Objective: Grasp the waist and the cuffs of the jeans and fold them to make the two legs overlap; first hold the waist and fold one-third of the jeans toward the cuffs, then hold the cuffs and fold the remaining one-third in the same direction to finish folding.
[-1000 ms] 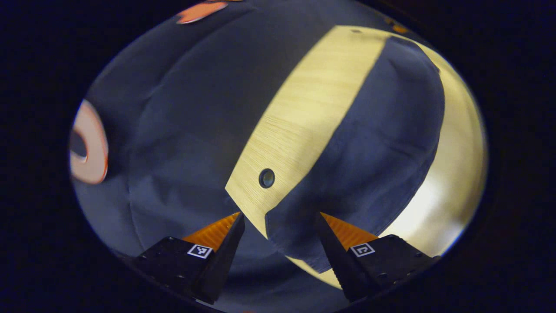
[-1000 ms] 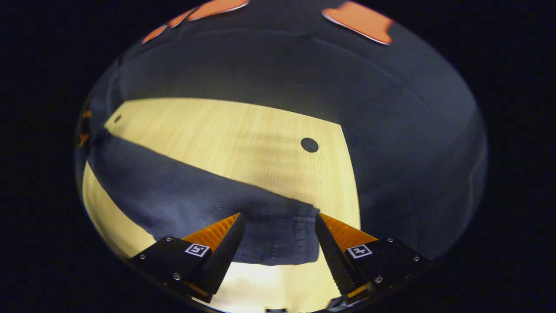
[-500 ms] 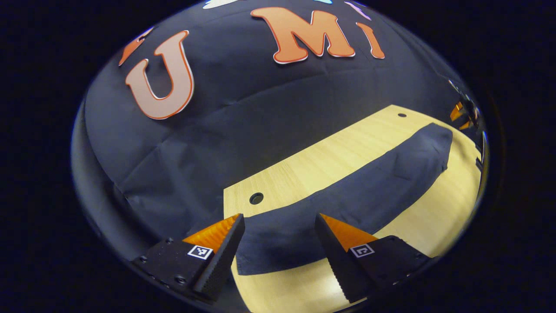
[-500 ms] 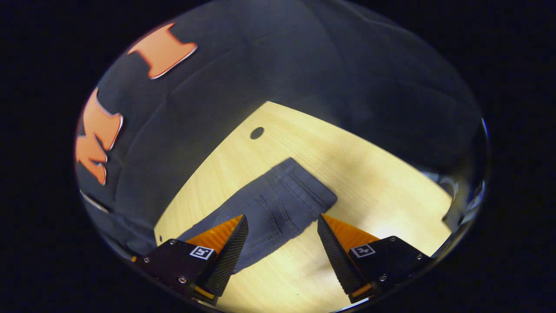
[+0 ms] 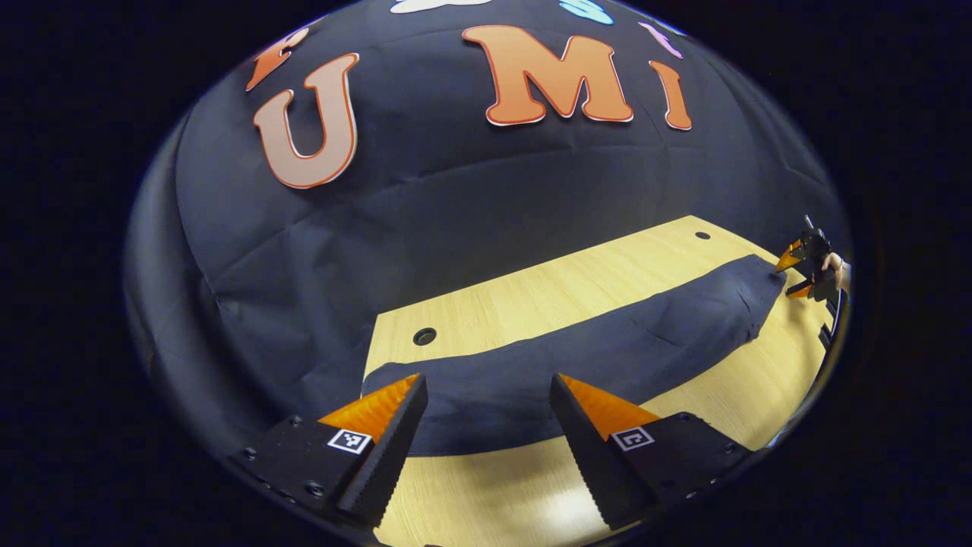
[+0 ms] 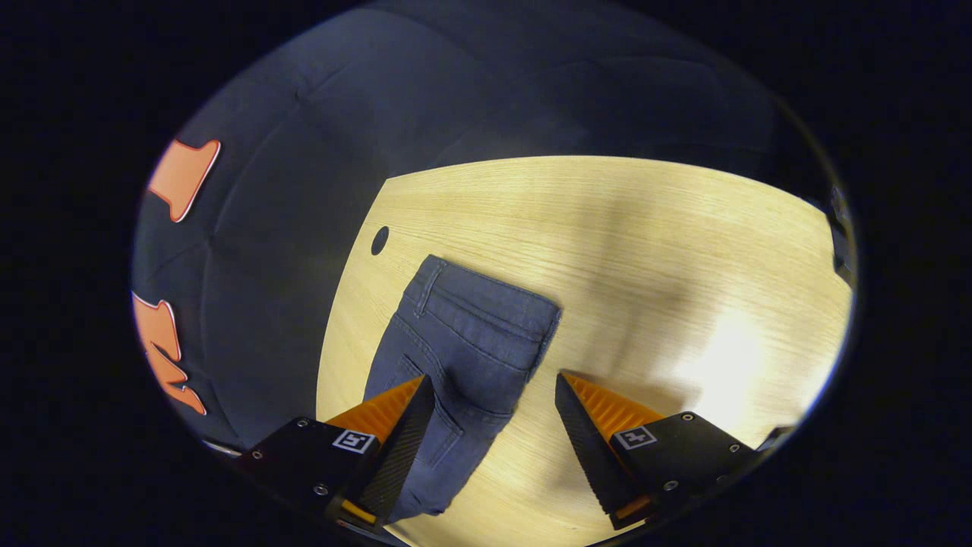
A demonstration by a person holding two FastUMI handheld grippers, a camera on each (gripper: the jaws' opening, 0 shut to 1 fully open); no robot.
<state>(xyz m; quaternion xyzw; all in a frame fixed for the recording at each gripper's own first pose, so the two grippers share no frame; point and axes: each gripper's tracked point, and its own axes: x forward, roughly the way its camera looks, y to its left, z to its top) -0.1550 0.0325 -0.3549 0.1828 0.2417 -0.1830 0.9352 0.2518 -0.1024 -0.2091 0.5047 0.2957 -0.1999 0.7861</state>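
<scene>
Right gripper view: your right tool (image 6: 490,414), wide, empty, hovers over the jeans (image 6: 463,342); waist (image 6: 490,300) lies ahead. Left tool (image 5: 486,414), wide, sits at the cuffs (image 5: 395,380).

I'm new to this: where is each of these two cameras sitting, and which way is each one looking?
Left gripper view: rides on the left gripper, looking along the jeans from the cuff end toward the booth wall; its own two open fingers show, with the right gripper and a bit of a hand far off.
Right gripper view: rides on the right gripper, looking down at the waist end of the jeans; its own open fingers show.
Shared: the jeans and the wooden table.
</scene>
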